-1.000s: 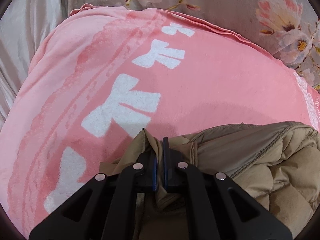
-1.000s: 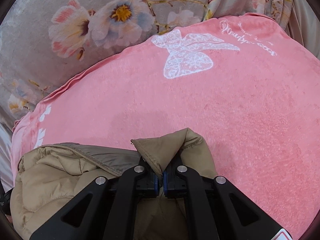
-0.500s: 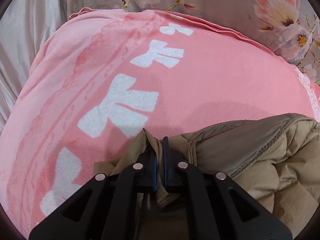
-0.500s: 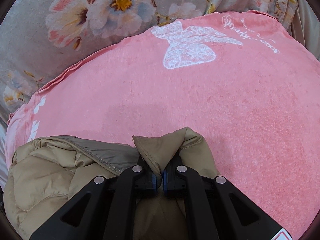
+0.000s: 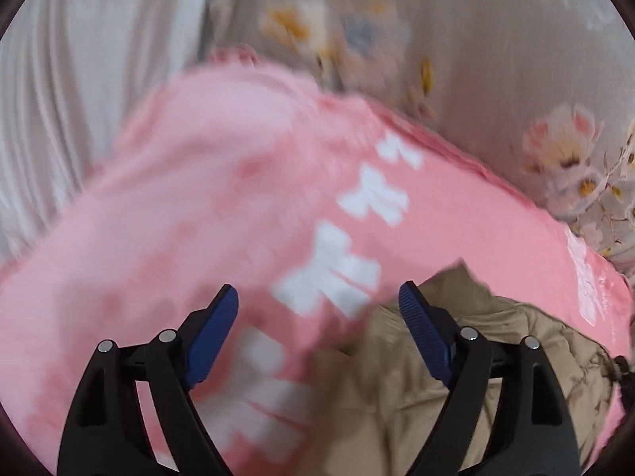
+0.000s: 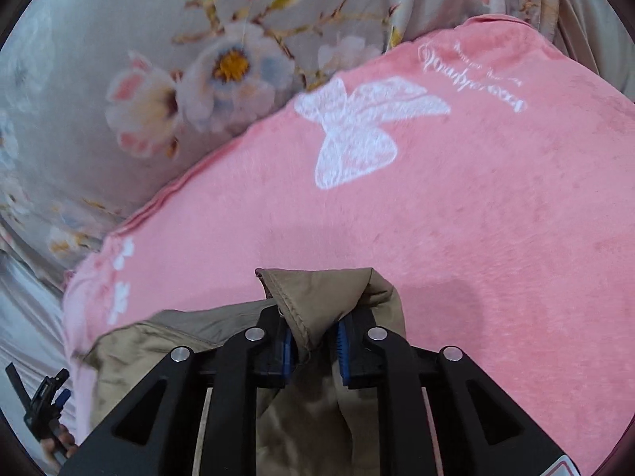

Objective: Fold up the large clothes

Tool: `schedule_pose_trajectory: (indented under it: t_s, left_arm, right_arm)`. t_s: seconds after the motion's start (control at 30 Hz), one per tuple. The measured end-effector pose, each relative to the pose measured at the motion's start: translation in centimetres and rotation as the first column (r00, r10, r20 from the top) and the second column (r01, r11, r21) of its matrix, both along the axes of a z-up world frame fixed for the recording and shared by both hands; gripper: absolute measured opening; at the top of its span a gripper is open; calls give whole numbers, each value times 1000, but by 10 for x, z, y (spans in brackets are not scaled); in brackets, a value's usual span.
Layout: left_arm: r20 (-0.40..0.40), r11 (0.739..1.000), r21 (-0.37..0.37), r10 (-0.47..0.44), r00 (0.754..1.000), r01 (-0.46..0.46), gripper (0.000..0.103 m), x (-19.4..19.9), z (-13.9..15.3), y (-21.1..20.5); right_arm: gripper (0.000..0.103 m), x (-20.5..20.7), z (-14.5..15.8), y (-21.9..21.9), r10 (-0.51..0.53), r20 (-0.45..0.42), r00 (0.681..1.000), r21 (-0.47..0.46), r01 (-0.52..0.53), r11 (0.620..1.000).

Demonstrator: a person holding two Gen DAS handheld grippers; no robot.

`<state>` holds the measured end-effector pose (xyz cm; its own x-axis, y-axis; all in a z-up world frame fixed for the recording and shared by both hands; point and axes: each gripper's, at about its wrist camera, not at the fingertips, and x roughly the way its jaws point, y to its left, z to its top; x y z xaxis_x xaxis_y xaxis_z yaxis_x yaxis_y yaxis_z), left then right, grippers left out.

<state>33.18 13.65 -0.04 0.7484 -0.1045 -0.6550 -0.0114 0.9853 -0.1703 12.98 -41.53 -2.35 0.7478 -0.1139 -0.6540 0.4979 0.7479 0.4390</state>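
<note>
A tan padded jacket (image 5: pixel 397 396) lies on a pink blanket (image 5: pixel 238 218) with white patterns. In the blurred left wrist view my left gripper (image 5: pixel 317 291) hangs above them, its jaws opening wide with nothing between the blue pads; the jacket's edge lies below and to the right. My right gripper (image 6: pixel 313 333) is opening too. A folded corner of the jacket (image 6: pixel 329 289) still stands between its pads, loosely, with the right pad's ridged face showing. The left gripper (image 6: pixel 43 400) also shows small at the lower left of the right wrist view, held by a hand.
The blanket (image 6: pixel 476 218) with a white butterfly print covers the bed in front. Grey floral bedding (image 6: pixel 99 59) rises behind it, also the floral bedding (image 5: pixel 476 59). Pale pleated cloth (image 5: pixel 79 79) hangs at the far left.
My left gripper has let go of the jacket, sprung wide open and lifted away, blurring its view. The right jaws have parted a little around the jacket corner, and that gripper has risen.
</note>
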Motion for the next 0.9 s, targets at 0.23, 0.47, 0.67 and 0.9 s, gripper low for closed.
schedule_pose_trajectory:
  t_s: [0.23,0.47,0.67,0.9]
  left_arm:
    - [115,989,107,-110,987,97,80,-36,82,-15]
    - [105,923,215,-346,932,318,80,-65,98,-146]
    - [-42,892,217,-397,917,396,75,-51,33,-218]
    - [-153,909,184,-350,924,374,69,-31,-16,-230]
  right_arm:
    - [28,-18,49,13,60,129,990,25,-63,998]
    - [38,-17,95,20,73,218,973,192,-116,975]
    - [39,-45,139,34,94,143,985,34,-100,994]
    - [38,-26,140,102,134,-3,991,-346,-127,929]
